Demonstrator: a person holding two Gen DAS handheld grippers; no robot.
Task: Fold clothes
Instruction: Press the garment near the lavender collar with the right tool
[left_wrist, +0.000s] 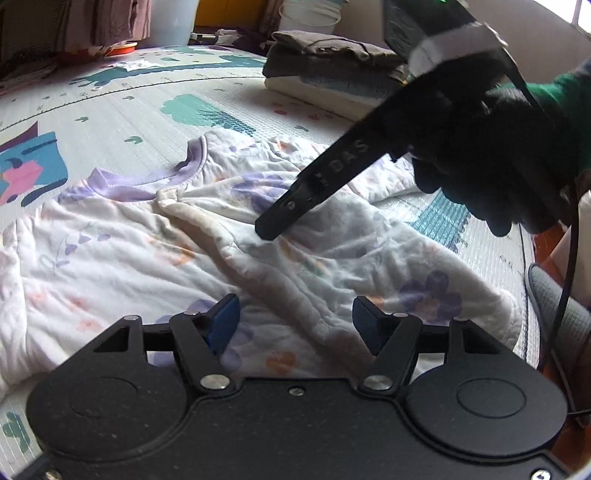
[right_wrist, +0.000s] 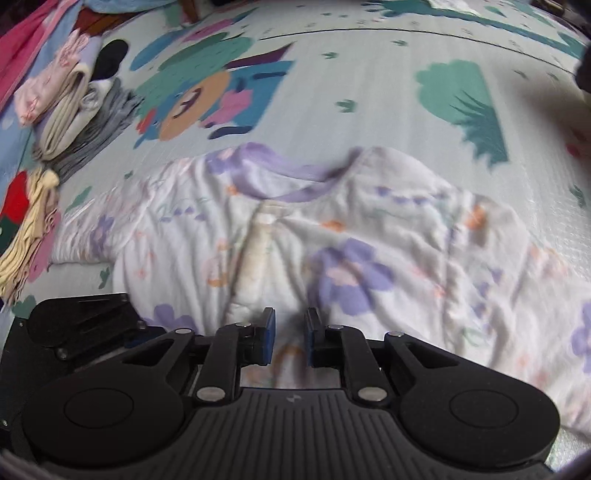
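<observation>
A white quilted garment (left_wrist: 110, 258) with purple and orange flowers and a lilac collar (left_wrist: 147, 181) lies rumpled on the play mat, front up. My left gripper (left_wrist: 295, 325) hovers open over its lower part, and a fabric ridge runs loosely between the blue pads. My right gripper (left_wrist: 267, 230), held by a black-gloved hand with a green sleeve, points steeply down into the garment's middle. In the right wrist view that gripper (right_wrist: 290, 330) has its jaws nearly together on a pinch of the garment (right_wrist: 406, 240), just right of the cream placket (right_wrist: 255, 251) below the collar (right_wrist: 295, 184).
The patterned play mat (left_wrist: 147, 103) spreads around the garment. A folded stack of brown and grey clothes (left_wrist: 325, 55) sits at the back right, a white bucket (left_wrist: 310, 14) behind it. A loose pile of clothes (right_wrist: 74, 103) lies left. The mat's right edge (left_wrist: 524, 258) meets orange floor.
</observation>
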